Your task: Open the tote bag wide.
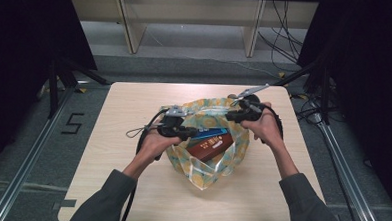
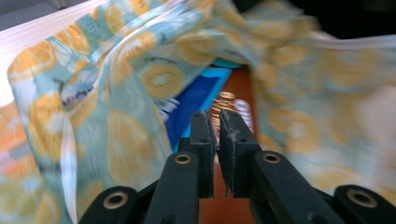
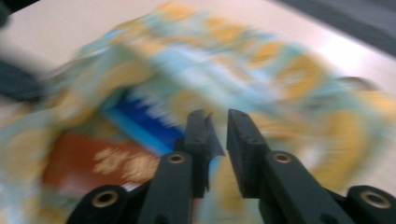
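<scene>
At bench [image 1: 130,187] centre I see fruit-print bag [image 1: 216,166] lying open, red-brown box [image 1: 210,145] and blue box [image 1: 208,133] inside. My left gripper [image 1: 189,133] at bag's left rim, jaws nearly together, thin gap, nothing clamped. My right gripper [image 1: 232,116] at far rim, jaws slightly apart, nothing visibly pinched; view blurred.

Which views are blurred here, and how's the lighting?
Right gripper view: heavy motion blur on the citrus-print bag and the red box; its own tongs stay sharp. Left gripper view: milder smear, worst on the bag's right side; the blue box is readable. High view: sharp, table evenly lit, surroundings dark.
</scene>
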`<state>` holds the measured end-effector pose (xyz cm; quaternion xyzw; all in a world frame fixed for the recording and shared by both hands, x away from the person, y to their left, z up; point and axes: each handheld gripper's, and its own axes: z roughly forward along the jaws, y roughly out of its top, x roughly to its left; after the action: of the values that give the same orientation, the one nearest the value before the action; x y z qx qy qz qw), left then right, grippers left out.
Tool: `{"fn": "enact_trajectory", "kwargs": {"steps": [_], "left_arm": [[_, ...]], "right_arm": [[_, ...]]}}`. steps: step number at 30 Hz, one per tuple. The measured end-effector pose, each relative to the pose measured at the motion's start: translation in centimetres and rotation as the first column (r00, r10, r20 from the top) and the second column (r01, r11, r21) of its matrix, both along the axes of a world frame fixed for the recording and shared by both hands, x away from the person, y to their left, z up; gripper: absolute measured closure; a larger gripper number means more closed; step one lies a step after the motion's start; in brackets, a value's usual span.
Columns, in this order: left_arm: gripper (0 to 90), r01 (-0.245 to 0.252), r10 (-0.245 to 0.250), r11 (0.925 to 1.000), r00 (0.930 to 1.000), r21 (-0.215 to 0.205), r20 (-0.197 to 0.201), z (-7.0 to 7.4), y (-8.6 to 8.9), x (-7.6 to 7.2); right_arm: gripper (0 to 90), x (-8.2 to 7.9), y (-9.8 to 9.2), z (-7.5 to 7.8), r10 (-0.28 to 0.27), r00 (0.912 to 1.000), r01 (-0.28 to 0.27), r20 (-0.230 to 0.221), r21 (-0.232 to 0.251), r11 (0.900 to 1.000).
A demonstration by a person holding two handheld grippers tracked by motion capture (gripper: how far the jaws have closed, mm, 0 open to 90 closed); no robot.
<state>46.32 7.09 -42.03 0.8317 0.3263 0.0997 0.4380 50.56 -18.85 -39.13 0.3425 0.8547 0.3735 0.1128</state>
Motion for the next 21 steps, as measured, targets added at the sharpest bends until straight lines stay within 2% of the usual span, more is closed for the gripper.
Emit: {"fn": "enact_trajectory", "kwargs": {"steps": [1,2,3,4,5,6,7,8,9,10,11,13,16,17,19,21], "left_arm": [[81.5,0.008,-0.007,0.9992,0.9999,0.040,-0.010,-0.1,-0.5,0.6],[81.1,-0.002,0.003,0.9985,0.9998,0.055,-0.020,-0.3,-1.1,1.2],[81.2,0.001,0.001,0.9976,0.9995,0.070,-0.030,-0.6,-1.5,2.0],[81.4,-0.012,0.016,0.9945,0.9994,0.104,-0.032,-0.7,-1.7,2.6],[81.9,-0.029,0.034,0.9923,0.9988,0.120,-0.036,-0.9,-1.7,3.1],[82.5,-0.042,0.048,0.9922,0.9976,0.117,-0.050,-1.1,-1.7,3.4],[83.1,-0.055,0.063,0.9919,0.9962,0.115,-0.061,-1.3,-1.5,3.9],[83.5,-0.067,0.075,0.9906,0.9950,0.119,-0.065,-1.5,-1.3,4.3],[84.1,-0.080,0.089,0.9888,0.9937,0.126,-0.068,-1.8,-1.0,4.6],[84.2,-0.097,0.108,0.9858,0.9915,0.137,-0.073,-2.0,-0.7,4.8],[84.5,-0.104,0.116,0.9830,0.9907,0.151,-0.072,-2.3,-0.4,5.1],[85.6,-0.140,0.154,0.9783,0.9847,0.152,-0.081,-2.8,0.3,5.7],[86.6,-0.167,0.183,0.9737,0.9788,0.155,-0.092,-3.3,1.2,6.2],[87.2,-0.168,0.184,0.9706,0.9793,0.172,-0.084,-3.4,1.5,6.2],[87.3,-0.174,0.191,0.9677,0.9780,0.182,-0.083,-3.5,1.9,6.3],[87.0,-0.182,0.198,0.9699,0.9766,0.162,-0.084,-3.5,2.1,6.1]], "right_arm": [[81.9,-0.7,0.6,0.0,0.035,0.9987,-0.036,-0.038,-0.029,0.999],[83.4,-1.6,1.3,-0.2,0.043,0.9956,-0.047,-0.083,-0.052,0.998],[84.6,-2.1,1.6,-0.7,0.083,0.9940,-0.088,-0.071,-0.066,0.994],[85.6,-2.8,1.8,-1.3,0.121,0.9893,-0.128,-0.082,-0.088,0.988],[86.0,-3.5,1.6,-1.6,0.108,0.9864,-0.123,-0.124,-0.118,0.985],[86.2,-3.9,1.3,-2.1,0.132,0.9842,-0.148,-0.118,-0.138,0.979],[86.3,-4.4,0.9,-2.3,0.113,0.9836,-0.134,-0.141,-0.154,0.979],[86.4,-4.7,0.2,-2.8,0.127,0.9830,-0.148,-0.133,-0.164,0.975],[86.6,-5.1,-0.6,-3.1,0.094,0.9880,-0.115,-0.122,-0.181,0.977],[86.7,-5.4,-1.4,-3.5,0.067,0.9890,-0.093,-0.132,-0.201,0.975],[86.8,-5.4,-2.4,-4.0,0.061,0.9909,-0.085,-0.120,-0.209,0.974],[87.4,-5.5,-4.0,-5.1,0.028,0.9916,-0.057,-0.126,-0.232,0.971],[89.1,-5.5,-5.8,-6.9,-0.033,0.9920,-0.007,-0.122,-0.311,0.950],[89.6,-5.5,-6.3,-7.4,-0.045,0.9883,-0.002,-0.146,-0.308,0.951],[90.0,-5.5,-6.8,-8.1,-0.045,0.9876,-0.003,-0.150,-0.302,0.953],[89.6,-5.7,-6.8,-8.2,-0.045,0.9895,0.000,-0.137,-0.314,0.950]]}}
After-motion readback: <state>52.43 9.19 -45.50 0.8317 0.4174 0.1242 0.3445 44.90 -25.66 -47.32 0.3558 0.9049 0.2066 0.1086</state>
